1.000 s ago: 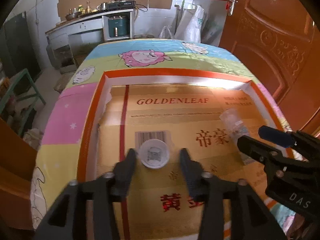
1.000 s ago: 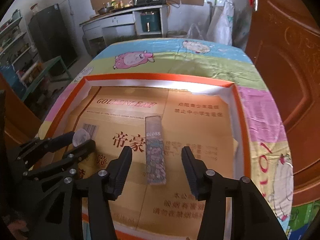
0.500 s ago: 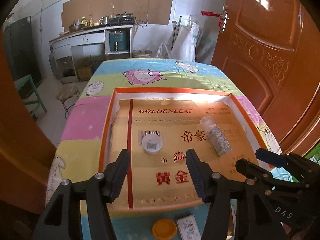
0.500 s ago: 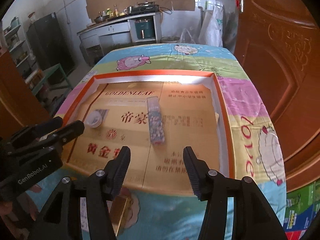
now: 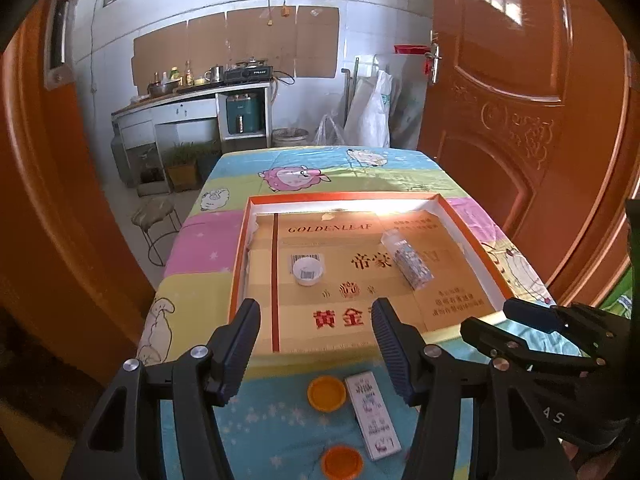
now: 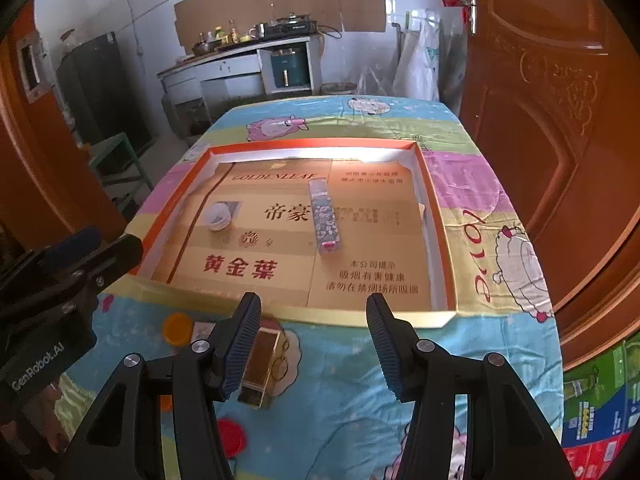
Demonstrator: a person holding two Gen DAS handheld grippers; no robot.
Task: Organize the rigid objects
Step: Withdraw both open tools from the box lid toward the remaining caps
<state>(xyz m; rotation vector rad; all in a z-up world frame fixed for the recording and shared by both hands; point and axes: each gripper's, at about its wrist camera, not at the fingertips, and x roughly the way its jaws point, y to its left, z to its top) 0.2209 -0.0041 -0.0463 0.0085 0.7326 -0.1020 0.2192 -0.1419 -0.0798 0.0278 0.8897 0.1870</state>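
Observation:
An orange-rimmed shallow box (image 5: 240,264) (image 6: 438,224) lined with gold cardboard lies on the table. Inside it are a small white round jar (image 5: 307,272) (image 6: 217,216) and a clear tube of speckled glitter (image 5: 408,258) (image 6: 326,216). My left gripper (image 5: 316,346) is open and empty, above the table's near edge. Below it lie two orange caps (image 5: 326,393) (image 5: 343,462) and a white flat box (image 5: 372,416). My right gripper (image 6: 314,342) is open and empty; a gold box (image 6: 262,366) lies by its left finger.
The table has a colourful cartoon cloth (image 6: 500,248). A wooden door (image 5: 540,120) stands at the right, a stool (image 5: 154,218) at the left of the table, a kitchen counter (image 5: 192,100) behind. Coloured cartons (image 6: 600,412) sit on the floor at the right.
Both grippers have pulled back and up from the box, leaving the white jar and the glitter tube inside. The caps, white box and gold box have come into view.

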